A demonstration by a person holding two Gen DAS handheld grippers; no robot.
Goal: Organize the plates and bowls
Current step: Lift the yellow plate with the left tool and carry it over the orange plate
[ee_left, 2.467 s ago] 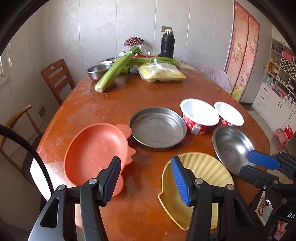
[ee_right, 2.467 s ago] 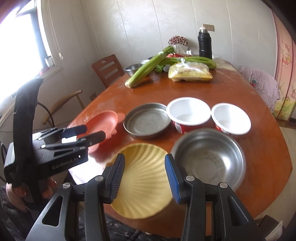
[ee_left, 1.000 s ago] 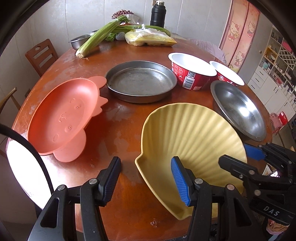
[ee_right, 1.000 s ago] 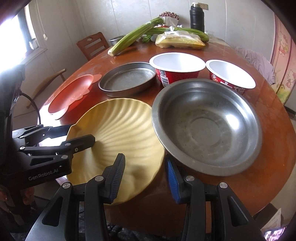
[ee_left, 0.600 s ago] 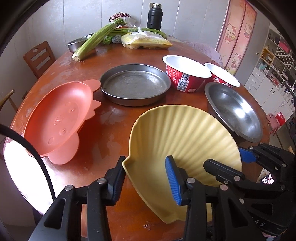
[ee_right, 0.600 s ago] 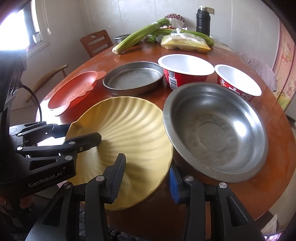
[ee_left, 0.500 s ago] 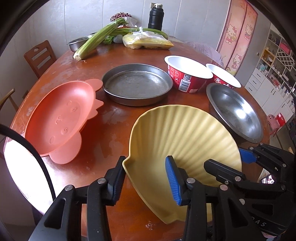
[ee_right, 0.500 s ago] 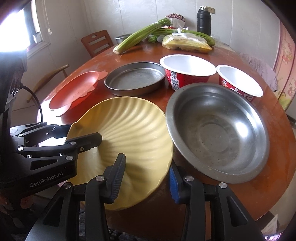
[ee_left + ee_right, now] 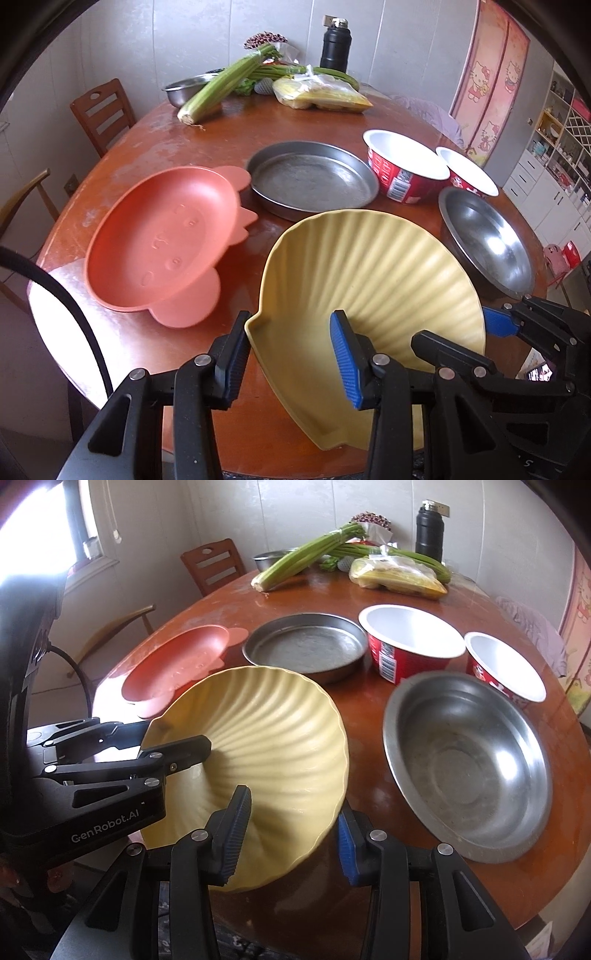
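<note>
Both grippers clamped the yellow plate [image 9: 369, 273], tilted above the table's [image 9: 147, 354] near edge: the left gripper [image 9: 291, 354], its jaws just closed, held the hinge end, the right gripper [image 9: 291, 830] the rim beside the steel bowl [image 9: 465, 760].

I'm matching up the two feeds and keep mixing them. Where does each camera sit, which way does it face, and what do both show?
Left wrist: on the left gripper, facing forward and down across the table; its fingers clamp the yellow shell plate at its near-left rim; the right gripper enters at the right.
Right wrist: on the right gripper, same heading from further right; the left gripper and a hand enter at the left.
Shared: the plate, orange plate, steel bowl.
</note>
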